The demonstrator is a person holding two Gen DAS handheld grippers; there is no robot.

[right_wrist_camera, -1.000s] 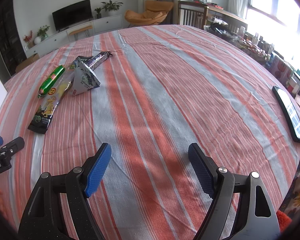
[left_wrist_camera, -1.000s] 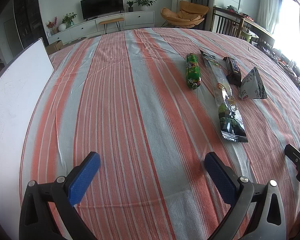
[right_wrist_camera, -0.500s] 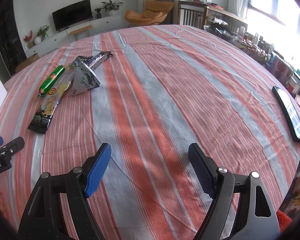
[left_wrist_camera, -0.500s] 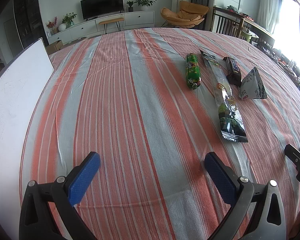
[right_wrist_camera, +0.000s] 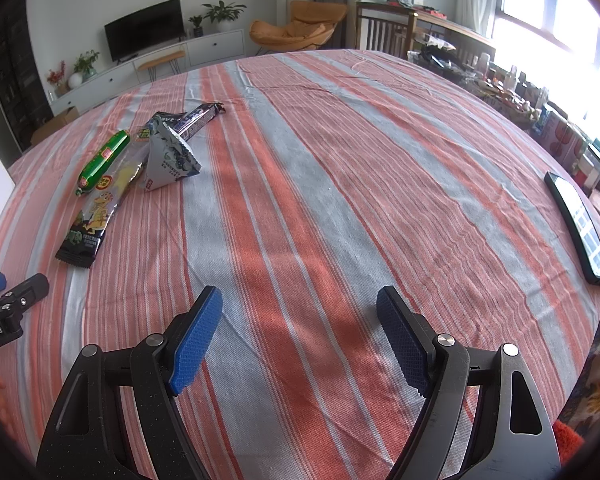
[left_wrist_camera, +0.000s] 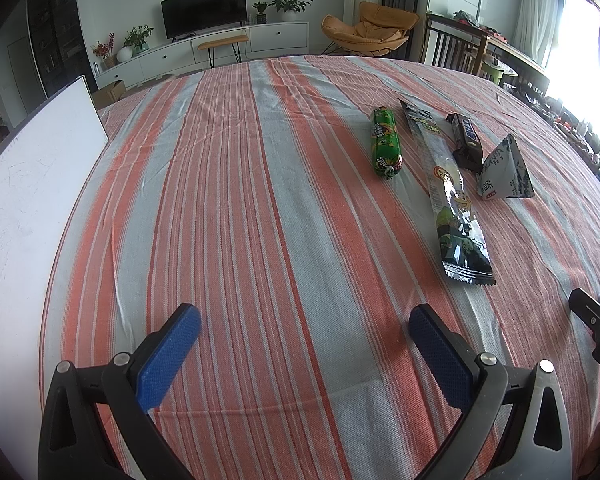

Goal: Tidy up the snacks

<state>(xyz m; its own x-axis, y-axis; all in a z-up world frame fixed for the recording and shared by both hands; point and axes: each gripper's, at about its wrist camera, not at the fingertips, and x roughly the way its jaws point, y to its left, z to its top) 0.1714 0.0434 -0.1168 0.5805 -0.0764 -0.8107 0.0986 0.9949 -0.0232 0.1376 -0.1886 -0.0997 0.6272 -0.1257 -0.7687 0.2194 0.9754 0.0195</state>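
Striped cloth [left_wrist_camera: 260, 220] in orange, grey and white covers the table in both views. In the left wrist view, the left gripper [left_wrist_camera: 304, 326] is seen at the bottom of the frame with its blue pads [left_wrist_camera: 168, 358] spread wide apart and nothing between them, only bare cloth. Four snacks are grouped in the upper right of that frame: a green sausage [left_wrist_camera: 385, 142], a long clear packet [left_wrist_camera: 446, 190] just right of it, a dark bar [left_wrist_camera: 465, 140] further right, and a triangular pouch [left_wrist_camera: 505, 174] whose tip touches the bar's near end. A white board [left_wrist_camera: 24, 200] is seen along the left edge. In the right wrist view, the right gripper [right_wrist_camera: 300, 326] is likewise shown released at the bottom, its jaws wide and empty above the cloth. There the same snacks lie in the upper left: the sausage [right_wrist_camera: 105, 158], the packet [right_wrist_camera: 100, 208], the pouch [right_wrist_camera: 172, 162] and the bar [right_wrist_camera: 198, 118]. A phone [right_wrist_camera: 580, 228] is seen at the right edge of the table, well apart from the snacks. Each gripper's tip is caught at the lower edge of the other's view.
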